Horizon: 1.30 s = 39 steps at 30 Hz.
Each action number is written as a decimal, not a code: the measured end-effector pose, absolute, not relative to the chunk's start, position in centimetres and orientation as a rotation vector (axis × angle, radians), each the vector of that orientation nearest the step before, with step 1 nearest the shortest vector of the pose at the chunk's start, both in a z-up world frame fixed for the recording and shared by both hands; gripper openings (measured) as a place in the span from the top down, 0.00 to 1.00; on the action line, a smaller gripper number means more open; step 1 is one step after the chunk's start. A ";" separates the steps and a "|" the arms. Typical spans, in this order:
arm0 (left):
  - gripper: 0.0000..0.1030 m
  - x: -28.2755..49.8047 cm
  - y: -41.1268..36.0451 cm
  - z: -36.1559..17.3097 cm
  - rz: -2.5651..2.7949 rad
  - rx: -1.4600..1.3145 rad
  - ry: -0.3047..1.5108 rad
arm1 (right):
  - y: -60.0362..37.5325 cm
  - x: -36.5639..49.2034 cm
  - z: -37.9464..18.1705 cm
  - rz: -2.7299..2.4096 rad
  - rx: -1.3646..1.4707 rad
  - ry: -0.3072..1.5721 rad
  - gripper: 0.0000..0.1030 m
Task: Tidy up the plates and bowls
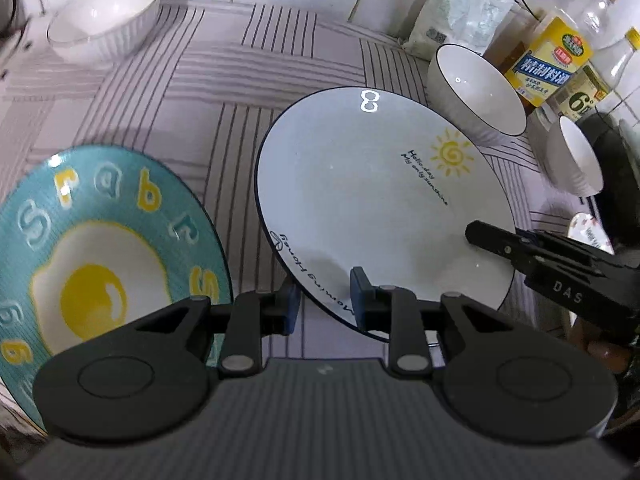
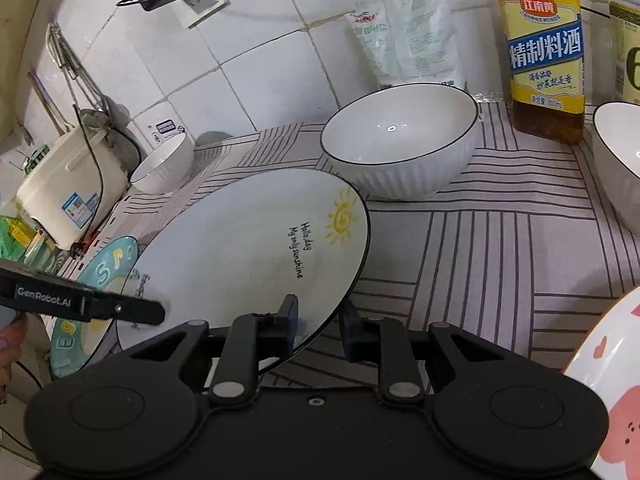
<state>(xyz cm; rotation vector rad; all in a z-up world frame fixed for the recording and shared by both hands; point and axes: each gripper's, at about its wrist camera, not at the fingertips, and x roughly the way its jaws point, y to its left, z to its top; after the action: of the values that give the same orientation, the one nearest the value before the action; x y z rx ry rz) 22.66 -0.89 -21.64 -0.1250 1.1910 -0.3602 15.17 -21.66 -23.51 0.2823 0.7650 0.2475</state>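
Observation:
A white plate (image 1: 380,208) (image 2: 248,248) with a yellow sun and black lettering hangs tilted over the striped cloth, held from two sides. My left gripper (image 1: 325,306) is shut on its near rim. My right gripper (image 2: 322,324) is shut on the opposite rim, and one of its black fingers (image 1: 492,240) lies on the plate's right edge. A teal fried-egg plate (image 1: 100,248) (image 2: 108,272) lies flat to the left. White ribbed bowls stand around: one far left (image 1: 104,20) (image 2: 164,164), one behind the plate (image 1: 476,88) (image 2: 400,140), one at the right (image 1: 576,160) (image 2: 620,168).
Cooking wine bottles (image 2: 544,48) (image 1: 548,60) and white bags (image 2: 404,40) line the tiled wall. A white rice cooker (image 2: 68,192) stands at the far left. A pink-patterned dish (image 2: 608,380) sits at the near right. The striped cloth (image 2: 500,260) covers the counter.

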 end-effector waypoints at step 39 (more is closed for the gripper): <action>0.45 13.1 1.0 -10.5 -0.366 0.115 0.998 | -13.5 5.3 -10.5 0.079 -0.040 0.648 0.33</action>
<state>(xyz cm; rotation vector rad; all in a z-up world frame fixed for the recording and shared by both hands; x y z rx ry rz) 13.05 1.00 -10.50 0.1154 0.9979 -0.3664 5.32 -13.49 -10.47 -0.0396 0.6478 0.0786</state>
